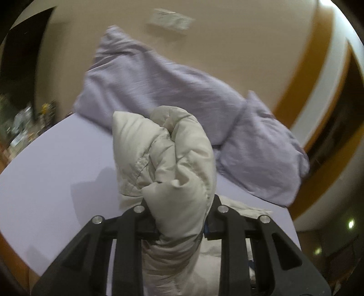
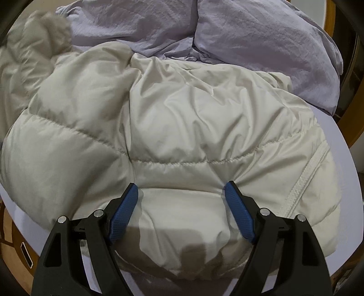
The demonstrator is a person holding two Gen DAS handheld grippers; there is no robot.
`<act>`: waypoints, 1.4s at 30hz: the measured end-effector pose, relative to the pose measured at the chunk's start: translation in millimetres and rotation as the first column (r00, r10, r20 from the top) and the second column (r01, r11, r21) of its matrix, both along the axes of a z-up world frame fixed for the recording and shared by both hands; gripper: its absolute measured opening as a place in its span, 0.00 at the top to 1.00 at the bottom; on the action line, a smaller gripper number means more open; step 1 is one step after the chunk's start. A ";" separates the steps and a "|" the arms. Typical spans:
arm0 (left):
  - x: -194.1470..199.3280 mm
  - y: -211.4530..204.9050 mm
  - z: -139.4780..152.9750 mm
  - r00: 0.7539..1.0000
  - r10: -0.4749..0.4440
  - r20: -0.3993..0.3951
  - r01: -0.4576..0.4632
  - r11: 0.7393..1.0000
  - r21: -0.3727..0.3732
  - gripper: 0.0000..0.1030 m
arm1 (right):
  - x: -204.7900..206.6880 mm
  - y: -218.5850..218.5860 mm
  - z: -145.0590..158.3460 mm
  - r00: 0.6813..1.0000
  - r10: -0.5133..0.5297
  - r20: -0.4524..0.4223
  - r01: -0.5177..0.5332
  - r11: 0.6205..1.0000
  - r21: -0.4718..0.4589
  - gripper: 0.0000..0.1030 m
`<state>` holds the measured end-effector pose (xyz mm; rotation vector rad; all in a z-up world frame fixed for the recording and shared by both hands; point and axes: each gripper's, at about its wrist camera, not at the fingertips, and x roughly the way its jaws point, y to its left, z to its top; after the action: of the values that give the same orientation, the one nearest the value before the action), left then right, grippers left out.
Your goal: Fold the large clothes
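While the left gripper (image 1: 179, 218) is closed on a thick bunch of the cream puffer jacket (image 1: 168, 157), this bunch stands up from between its black fingers and hides most of the blue pads. In the left wrist view the gripped part is raised above the lilac bed sheet (image 1: 45, 173), and more of the jacket hangs down under the gripper toward the near edge. Behind it, on the far side, two lilac pillows (image 1: 145, 84) lie against the beige wall (image 1: 227, 45); the right one is nearer and partly overlaps the other. A pale, blurred paper or label (image 1: 170, 19) is on the wall, too unsharp to read.

In the right wrist view the right gripper (image 2: 180, 193) is open, with the two blue pads (image 2: 124, 216) spread wide. They press on the near hem part of the jacket (image 2: 182, 113), one on each side of a soft fold, but they do not pinch it. The jacket lies spread over the bed sheet (image 2: 345, 159), its stitched seams running left to right and a zipper strip (image 2: 302, 182) at the right. At the far left a part of the jacket is lifted and blurred. The pillows (image 2: 261, 34) are just behind the jacket, and a wooden bed frame (image 2: 13, 239) shows at the near left.
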<state>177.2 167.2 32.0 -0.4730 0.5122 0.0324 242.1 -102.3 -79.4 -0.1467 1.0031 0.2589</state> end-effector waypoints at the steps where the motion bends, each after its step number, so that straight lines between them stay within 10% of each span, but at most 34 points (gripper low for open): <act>1: 3.3 -13.7 7.1 0.999 -0.034 0.014 0.034 0.999 0.013 0.75 | -1.3 -2.8 1.5 1.000 -0.004 0.001 0.004 1.000 0.005 0.22; 12: 39.3 -142.2 29.6 0.942 -0.334 0.021 0.331 0.939 0.090 0.75 | -18.3 -79.7 28.7 0.980 -0.183 0.075 0.180 0.983 0.035 0.22; 35: 76.9 -363.9 -67.2 0.690 -0.663 -0.291 0.716 0.685 0.136 0.74 | -67.7 -217.8 24.7 0.823 -0.564 0.060 0.564 0.825 0.019 0.22; 42: 61.5 -358.2 -52.4 0.702 -0.656 -0.276 0.707 0.689 0.161 0.59 | -67.8 -229.1 39.3 0.810 -0.578 0.098 0.578 0.816 0.031 0.22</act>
<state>238.7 -191.0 -20.4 0.0087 0.8501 -0.5879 174.3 -331.4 -40.1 0.1500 0.8997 -0.3100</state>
